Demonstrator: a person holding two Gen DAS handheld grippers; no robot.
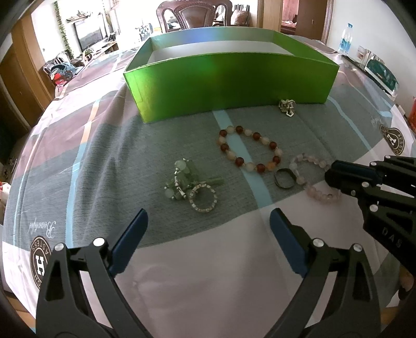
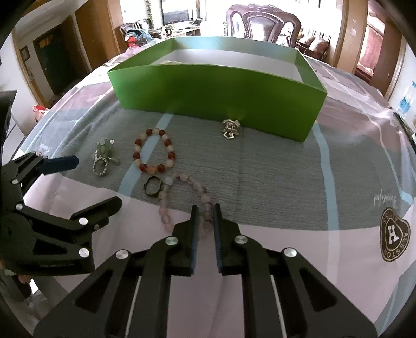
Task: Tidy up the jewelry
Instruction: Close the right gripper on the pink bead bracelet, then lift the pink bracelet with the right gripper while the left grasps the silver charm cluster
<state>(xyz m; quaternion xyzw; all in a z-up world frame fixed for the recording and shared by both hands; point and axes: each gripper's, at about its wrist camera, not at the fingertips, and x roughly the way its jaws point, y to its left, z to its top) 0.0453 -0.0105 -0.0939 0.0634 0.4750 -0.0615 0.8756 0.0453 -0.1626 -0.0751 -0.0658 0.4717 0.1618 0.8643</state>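
Observation:
A green box (image 1: 228, 83) (image 2: 215, 93) stands on the cloth-covered table. In front of it lie a silver pendant (image 1: 287, 106) (image 2: 230, 129), a red-and-white bead bracelet (image 1: 249, 149) (image 2: 154, 150), a dark ring (image 1: 284, 178) (image 2: 154, 186), a green-and-silver jewelry cluster (image 1: 191, 186) (image 2: 104, 157) and a pale pink bead bracelet (image 1: 312, 179) (image 2: 182, 197). My left gripper (image 1: 208, 228) is open and empty, just short of the cluster. My right gripper (image 2: 205, 210) is shut on the pink bracelet's near end, which rests on the cloth.
A patterned tablecloth (image 2: 286, 182) covers the table. A wooden chair (image 1: 195, 15) stands behind the box. A water bottle (image 1: 345, 39) and other items stand at the far right edge. Something pale lies inside the box (image 2: 170, 62).

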